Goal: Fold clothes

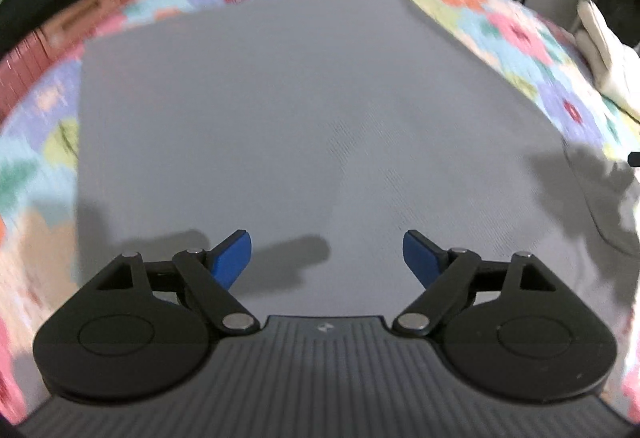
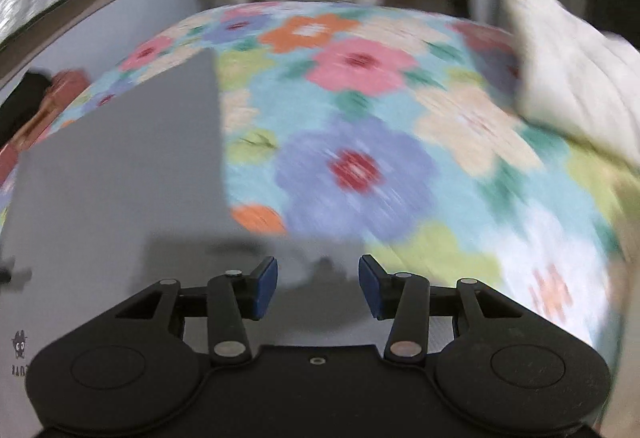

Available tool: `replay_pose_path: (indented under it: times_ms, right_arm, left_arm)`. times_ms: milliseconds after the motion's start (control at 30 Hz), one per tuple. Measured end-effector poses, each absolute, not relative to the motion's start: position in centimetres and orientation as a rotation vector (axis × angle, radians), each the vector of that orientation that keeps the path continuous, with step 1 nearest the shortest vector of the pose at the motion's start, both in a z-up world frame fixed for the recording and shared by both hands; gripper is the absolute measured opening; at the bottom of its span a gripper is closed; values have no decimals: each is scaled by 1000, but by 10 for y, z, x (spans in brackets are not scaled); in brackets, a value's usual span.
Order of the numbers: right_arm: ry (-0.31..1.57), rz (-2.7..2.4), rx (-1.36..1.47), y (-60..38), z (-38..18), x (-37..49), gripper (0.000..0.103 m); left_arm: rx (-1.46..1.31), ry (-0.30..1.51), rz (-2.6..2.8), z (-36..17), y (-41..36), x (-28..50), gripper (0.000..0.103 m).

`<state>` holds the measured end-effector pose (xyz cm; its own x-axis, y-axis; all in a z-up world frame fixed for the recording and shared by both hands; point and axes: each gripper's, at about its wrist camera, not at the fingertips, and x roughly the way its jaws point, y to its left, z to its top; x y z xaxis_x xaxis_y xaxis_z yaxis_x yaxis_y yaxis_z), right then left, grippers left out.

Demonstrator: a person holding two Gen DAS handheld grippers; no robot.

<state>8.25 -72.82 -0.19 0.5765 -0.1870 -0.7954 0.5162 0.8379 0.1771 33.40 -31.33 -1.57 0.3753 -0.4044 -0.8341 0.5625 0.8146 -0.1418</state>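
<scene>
Now, grey shirt (image 1: 280,118) flat on flowery blanket (image 2: 360,158). L gripper (image 1: 327,258) spread wide, R gripper (image 2: 318,286) spread too, both holding nothing. Mid frame: pinch edges evenly, no bunching.

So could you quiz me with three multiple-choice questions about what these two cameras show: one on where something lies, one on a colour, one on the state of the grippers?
1. Where does the grey garment lie?
A. on the flowered bedspread
B. on a wooden floor
C. in a basket

2. What colour are the gripper pads?
A. red
B. blue
C. yellow

3. How do the left gripper and right gripper stand?
A. both shut on cloth
B. one open, one shut
C. both open, holding nothing

Answers: 1 A, flowers surround the grey cloth; 2 B, the pads are blue in both views; 3 C, a clear gap shows between each pair of fingers.
</scene>
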Motion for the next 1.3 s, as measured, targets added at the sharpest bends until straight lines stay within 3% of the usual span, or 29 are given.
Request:
replay_pose_path:
  times_ms: [267, 400, 567, 600, 633, 667, 967, 1133, 1200, 1300]
  right_arm:
    - [770, -458, 827, -746, -47, 13, 53]
    - [812, -387, 872, -747, -66, 32, 57]
    - [693, -405, 888, -759, -74, 69, 61]
    - [678, -409, 863, -759, -72, 72, 52]
    - [676, -414, 814, -758, -69, 70, 36]
    - [673, -419, 765, -756, -65, 68, 10]
    - [641, -453, 321, -743, -34, 53, 9]
    - [755, -567, 294, -746, -58, 56, 12]
    - [777, -634, 281, -743, -52, 58, 22]
    - [835, -791, 212, -738, -41, 59, 26]
  left_arm:
    - [217, 1047, -633, -34, -335, 295, 83]
    - [146, 1094, -606, -40, -323, 292, 83]
    - [67, 1149, -560, -46, -296, 282, 83]
    - [58, 1158, -548, -46, -289, 280, 83]
    - [51, 1157, -539, -45, -284, 278, 83]
    - [45, 1153, -524, -44, -278, 275, 83]
    - [54, 1165, -355, -45, -201, 250, 83]
    - [56, 1174, -243, -36, -172, 257, 83]
    - [47, 1150, -250, -24, -162, 255, 84]
    - [42, 1129, -196, -12, -135, 254, 89]
